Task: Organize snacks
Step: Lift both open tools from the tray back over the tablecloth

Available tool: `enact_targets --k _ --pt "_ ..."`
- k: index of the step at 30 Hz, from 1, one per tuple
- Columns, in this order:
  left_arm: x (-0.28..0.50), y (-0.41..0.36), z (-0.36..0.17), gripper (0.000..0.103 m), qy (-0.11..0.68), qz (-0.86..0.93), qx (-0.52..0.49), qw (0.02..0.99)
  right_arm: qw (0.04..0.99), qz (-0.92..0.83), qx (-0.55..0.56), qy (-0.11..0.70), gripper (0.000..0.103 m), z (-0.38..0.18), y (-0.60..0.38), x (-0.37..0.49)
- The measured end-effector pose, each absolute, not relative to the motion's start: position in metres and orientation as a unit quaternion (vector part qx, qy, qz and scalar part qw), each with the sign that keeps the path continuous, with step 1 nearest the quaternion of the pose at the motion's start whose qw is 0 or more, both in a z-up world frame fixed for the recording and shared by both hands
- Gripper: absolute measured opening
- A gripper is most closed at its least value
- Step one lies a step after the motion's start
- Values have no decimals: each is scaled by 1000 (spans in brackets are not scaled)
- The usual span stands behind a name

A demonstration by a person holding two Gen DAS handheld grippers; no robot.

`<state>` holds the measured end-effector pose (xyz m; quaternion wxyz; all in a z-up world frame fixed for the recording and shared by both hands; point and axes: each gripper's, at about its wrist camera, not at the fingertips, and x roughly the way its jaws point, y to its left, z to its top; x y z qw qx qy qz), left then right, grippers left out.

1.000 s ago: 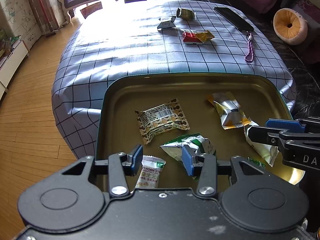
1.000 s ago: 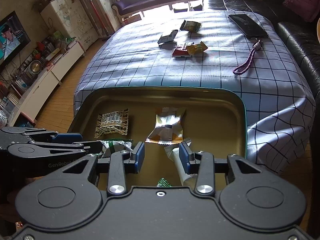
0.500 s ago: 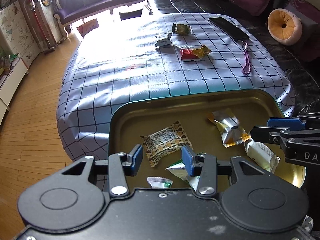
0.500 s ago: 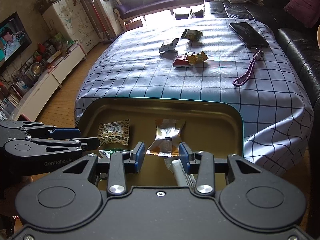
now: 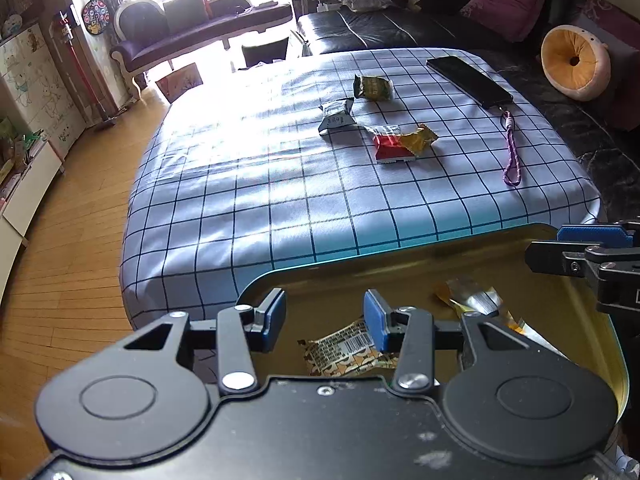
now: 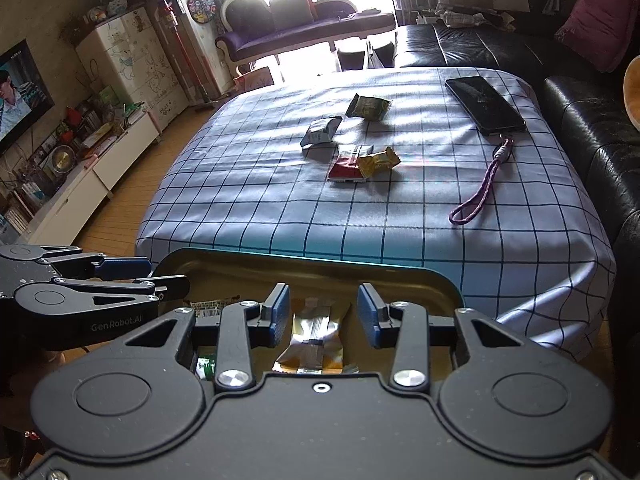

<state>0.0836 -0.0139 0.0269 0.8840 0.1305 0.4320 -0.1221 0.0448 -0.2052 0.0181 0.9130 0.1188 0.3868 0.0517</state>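
- Left gripper [image 5: 325, 314]: jaws apart, nothing between them, held over the near left part of the tin [image 5: 472, 236], above a brown patterned packet [image 5: 348, 354].
- Right gripper [image 6: 323, 312]: jaws apart, empty, held over the tin [image 6: 320, 259] with a gold-and-silver packet [image 6: 314, 340] lying in the tin below the gap.
- Snacks not yet collected: four on the checked tablecloth [image 5: 248, 184], well apart from the tin — a green packet [image 5: 373, 87], a grey packet [image 5: 337, 117], and a red packet [image 5: 390, 147] touching a yellow one [image 5: 420, 139]. A phone [image 5: 468, 80] with a purple strap [image 5: 511, 152] lies beside them.
- Step in hand, as judged: between picks; some packets are already in the tin, and neither gripper carries anything.
- Next move calls for a reach across the cloth and jaws closing on one packet; the touching red and yellow pair risks a double grab.
- Change from a second ago: both cameras have tilted up and drawn back, so less of the tin floor shows and more of the table; the jaws' gap is unchanged.
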Motion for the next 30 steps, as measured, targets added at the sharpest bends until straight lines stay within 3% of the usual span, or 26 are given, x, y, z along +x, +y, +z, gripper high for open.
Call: enact_targets --k 30 --pt "212 -38 10 45 420 -103 130 892 905 -9 99 413 49 -10 -231 137"
